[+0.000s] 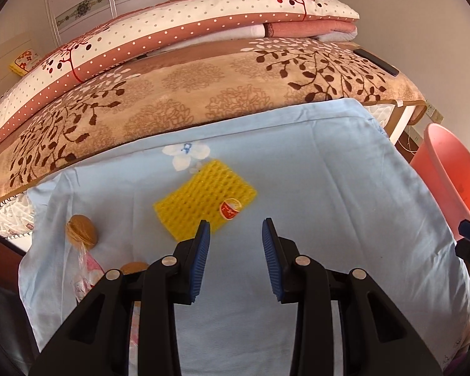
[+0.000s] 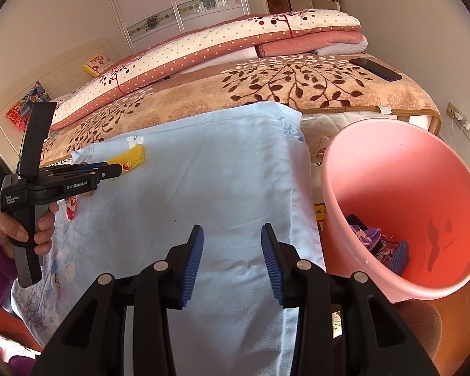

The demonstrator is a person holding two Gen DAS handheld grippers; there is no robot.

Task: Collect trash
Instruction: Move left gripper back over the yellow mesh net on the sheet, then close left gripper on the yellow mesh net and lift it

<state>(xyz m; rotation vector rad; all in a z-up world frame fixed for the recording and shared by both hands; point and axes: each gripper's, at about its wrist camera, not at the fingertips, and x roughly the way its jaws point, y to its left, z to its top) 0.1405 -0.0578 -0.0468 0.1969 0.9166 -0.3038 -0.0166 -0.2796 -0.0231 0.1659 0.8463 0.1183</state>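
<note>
From the left wrist camera, the left claw (image 1: 236, 227) hangs spread above the pale blue cloth (image 1: 313, 188) that covers the near part of the bed, with nothing between its blue pads (image 1: 203, 250). Just beyond the tip of one pad lies the yellow foam fruit net (image 1: 200, 200), flat on the blue cloth, a small red and white sticker (image 1: 230, 210) on the corner nearest the claw. Off toward the cloth's side edge sits a walnut (image 1: 81, 230), and nearer the camera a second brown piece (image 1: 134, 268) shows half hidden behind the claw's black arm, beside a crumpled clear wrapper (image 1: 83, 269). Past the far edge of the cloth the brown leaf-print blanket (image 1: 203, 87) spreads, with a folded dotted quilt (image 1: 172, 28) stacked on it and a dark phone (image 1: 376, 61) near the blanket's corner. The pink bucket (image 1: 448, 169) stands off the cloth's other side.

From the right wrist camera, the right claw (image 2: 232, 235) is also spread and empty, held over the blue cloth (image 2: 219, 172) near the edge that faces the pink bucket (image 2: 391, 144). Inside the bucket, at its bottom, lie a purple patterned wrapper (image 2: 371, 235) and something blue and ribbed (image 2: 401, 255). Across the cloth from the bucket, a hand (image 2: 22, 228) in a purple sleeve grips the handle of the left claw (image 2: 117, 169), whose tips point at the yellow net (image 2: 131, 155).
</note>
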